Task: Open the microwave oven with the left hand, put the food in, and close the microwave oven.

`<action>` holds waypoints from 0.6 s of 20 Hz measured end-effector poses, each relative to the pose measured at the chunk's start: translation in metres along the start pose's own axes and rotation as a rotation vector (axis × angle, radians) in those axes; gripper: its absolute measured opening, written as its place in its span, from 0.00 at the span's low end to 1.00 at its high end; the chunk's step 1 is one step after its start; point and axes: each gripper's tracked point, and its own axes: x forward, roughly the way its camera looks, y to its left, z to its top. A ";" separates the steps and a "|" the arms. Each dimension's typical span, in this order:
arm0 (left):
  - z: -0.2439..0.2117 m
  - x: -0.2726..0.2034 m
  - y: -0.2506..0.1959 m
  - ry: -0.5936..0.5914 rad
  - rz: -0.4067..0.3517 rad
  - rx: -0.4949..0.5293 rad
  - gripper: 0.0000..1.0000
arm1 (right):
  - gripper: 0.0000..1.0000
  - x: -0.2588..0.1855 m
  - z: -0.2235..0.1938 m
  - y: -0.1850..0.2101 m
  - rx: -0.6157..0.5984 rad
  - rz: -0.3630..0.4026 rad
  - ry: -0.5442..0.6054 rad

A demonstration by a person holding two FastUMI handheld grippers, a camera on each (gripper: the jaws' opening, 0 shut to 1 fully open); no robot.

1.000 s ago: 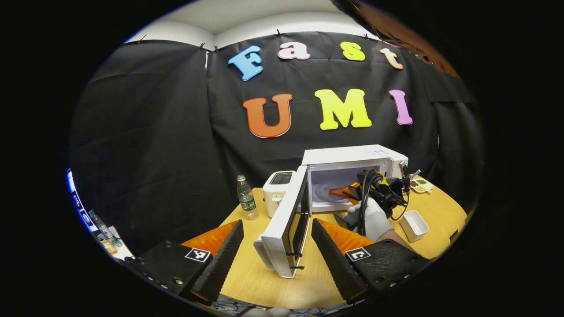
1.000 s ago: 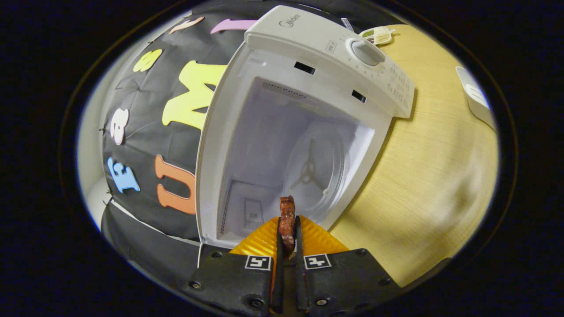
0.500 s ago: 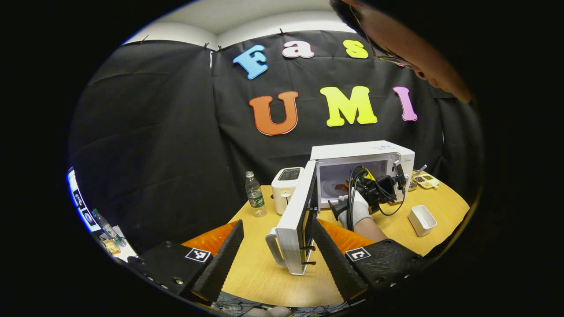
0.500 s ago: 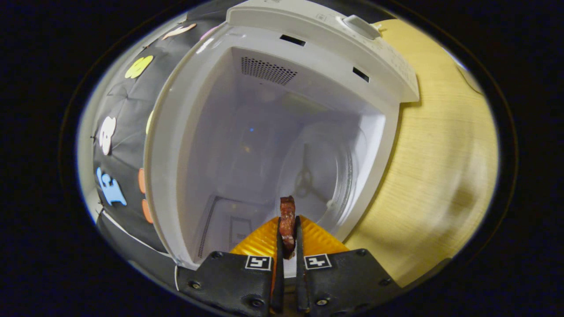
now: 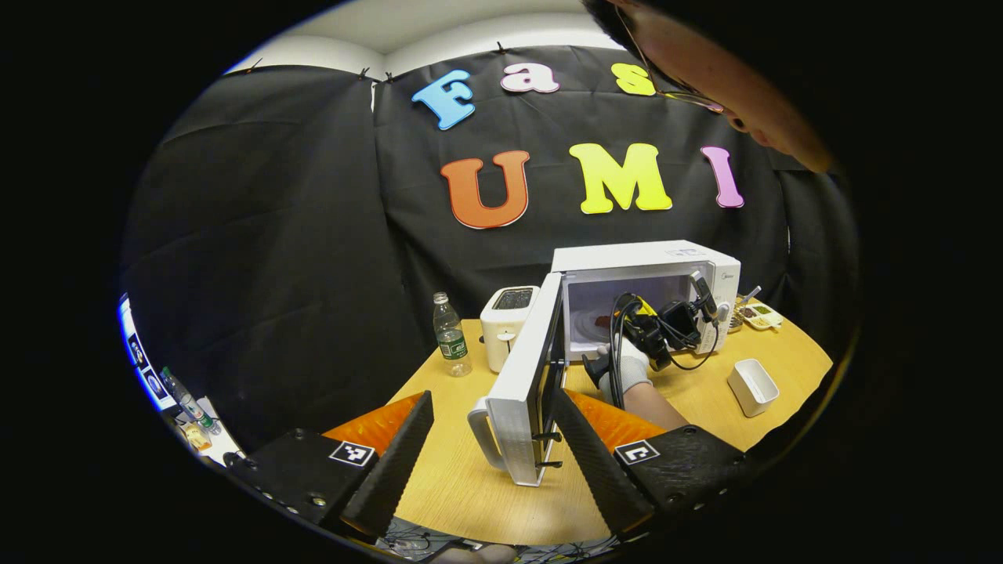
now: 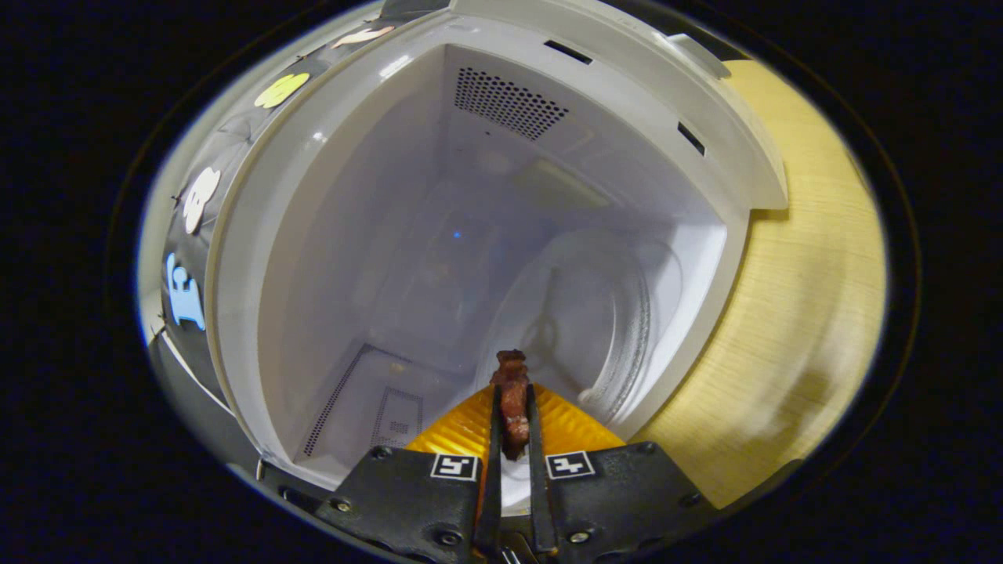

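Pinching the food (image 6: 513, 392) between right tongs (image 6: 513, 407) – inside microwave (image 6: 376, 235)

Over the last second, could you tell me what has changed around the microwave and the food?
The right gripper has carried the piece of food forward, from the mouth of the microwave into its cavity, toward the glass turntable. The left gripper has drawn back a little from the open door. Unchanged: the food stays clamped between the right fingers, the left gripper stays open and empty, the door stays open.
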 end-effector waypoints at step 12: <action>-0.001 0.010 -0.005 -0.004 -0.016 -0.001 0.95 | 0.67 -0.004 0.009 0.003 -0.286 0.020 -0.022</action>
